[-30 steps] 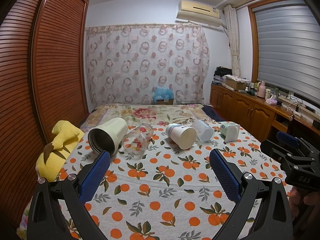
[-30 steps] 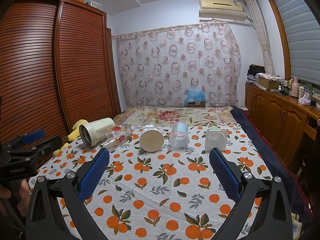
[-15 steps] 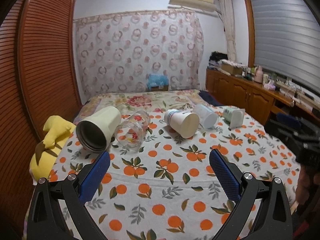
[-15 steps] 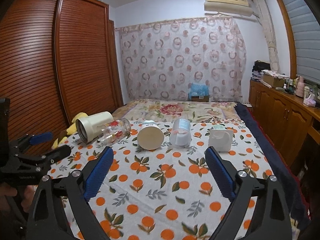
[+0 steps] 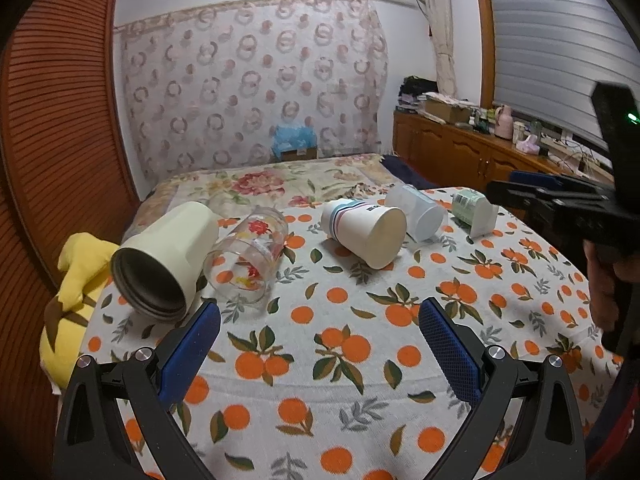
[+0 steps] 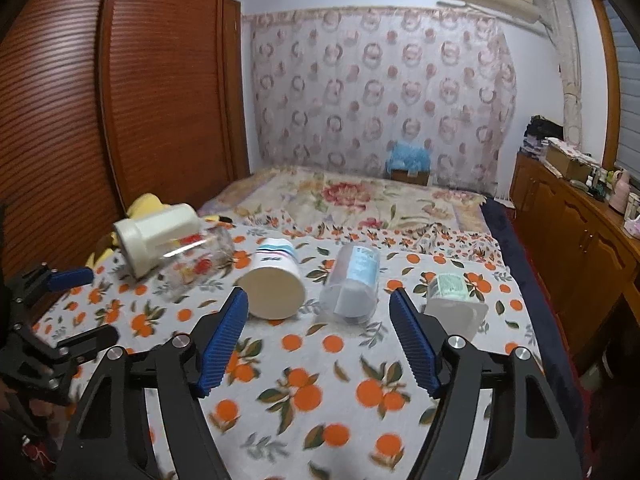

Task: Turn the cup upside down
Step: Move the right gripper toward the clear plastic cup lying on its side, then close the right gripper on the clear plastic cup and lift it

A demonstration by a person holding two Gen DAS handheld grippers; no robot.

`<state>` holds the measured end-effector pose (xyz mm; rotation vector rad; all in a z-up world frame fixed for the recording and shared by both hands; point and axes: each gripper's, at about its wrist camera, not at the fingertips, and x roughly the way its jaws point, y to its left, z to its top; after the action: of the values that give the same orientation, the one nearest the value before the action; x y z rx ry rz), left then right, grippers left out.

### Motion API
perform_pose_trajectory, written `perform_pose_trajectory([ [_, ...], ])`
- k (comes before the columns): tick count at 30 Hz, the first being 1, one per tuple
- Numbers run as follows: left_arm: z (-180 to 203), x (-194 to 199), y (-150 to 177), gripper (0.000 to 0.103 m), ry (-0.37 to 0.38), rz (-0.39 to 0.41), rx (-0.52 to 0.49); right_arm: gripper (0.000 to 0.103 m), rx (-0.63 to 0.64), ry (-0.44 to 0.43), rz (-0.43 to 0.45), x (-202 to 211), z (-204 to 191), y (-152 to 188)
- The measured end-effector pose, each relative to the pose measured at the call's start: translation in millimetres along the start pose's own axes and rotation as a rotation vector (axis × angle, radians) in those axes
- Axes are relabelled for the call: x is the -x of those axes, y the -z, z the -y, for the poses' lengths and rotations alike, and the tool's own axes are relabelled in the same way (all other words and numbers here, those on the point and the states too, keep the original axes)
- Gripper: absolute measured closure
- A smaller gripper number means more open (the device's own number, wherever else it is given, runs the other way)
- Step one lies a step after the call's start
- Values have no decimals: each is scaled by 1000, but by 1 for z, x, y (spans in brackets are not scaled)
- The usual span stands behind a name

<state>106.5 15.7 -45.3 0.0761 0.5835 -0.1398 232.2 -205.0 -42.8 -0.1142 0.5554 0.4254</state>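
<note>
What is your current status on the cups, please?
Left gripper open, empty. Right gripper open, empty. Five cups on their sides, untouched. Nothing in the way.

Dim indoor light, fisheye-bent edges, right view slightly motion-blurred

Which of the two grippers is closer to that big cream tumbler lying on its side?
The left. The left gripper hovers open just in front of the cream tumbler, slightly to its right. The right gripper sits farther right, facing the white striped cup and clear cup.
</note>
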Motion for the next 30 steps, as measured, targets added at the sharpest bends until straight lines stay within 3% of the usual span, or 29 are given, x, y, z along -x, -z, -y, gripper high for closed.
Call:
perform_pose_trajectory([
  [13, -13, -40, -15, 7, 56, -55, 17, 37, 15, 17, -231, -105, 28, -43],
  [24, -14, -56, -17, 7, 82, -78, 13, 41, -4, 34, -436, -172, 29, -40],
  [30, -13, -52, -13, 7, 95, -78, 15, 43, -25, 56, -490, -182, 31, -37],
])
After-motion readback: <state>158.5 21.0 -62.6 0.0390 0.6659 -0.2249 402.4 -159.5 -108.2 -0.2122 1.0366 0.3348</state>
